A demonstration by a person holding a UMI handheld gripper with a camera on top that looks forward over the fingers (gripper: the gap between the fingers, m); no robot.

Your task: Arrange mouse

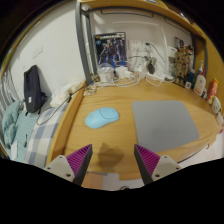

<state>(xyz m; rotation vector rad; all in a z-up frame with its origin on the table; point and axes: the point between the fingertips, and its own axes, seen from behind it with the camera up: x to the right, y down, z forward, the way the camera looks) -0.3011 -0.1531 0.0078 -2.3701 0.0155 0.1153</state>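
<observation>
A light blue mouse (101, 118) lies on the wooden desk (112, 135), to the left of a grey mouse mat (166, 123). My gripper (113, 160) hovers above the desk's near part, well short of the mouse. Its two fingers with magenta pads (80, 159) stand wide apart and nothing is between them. The mouse lies beyond the fingers, slightly left of their middle line.
At the desk's back stand a poster (110, 49), white cables and small devices (120, 73), and figurines and bottles at the right (190, 70). A black object (34, 88) and a cloth (14, 128) are at the left edge.
</observation>
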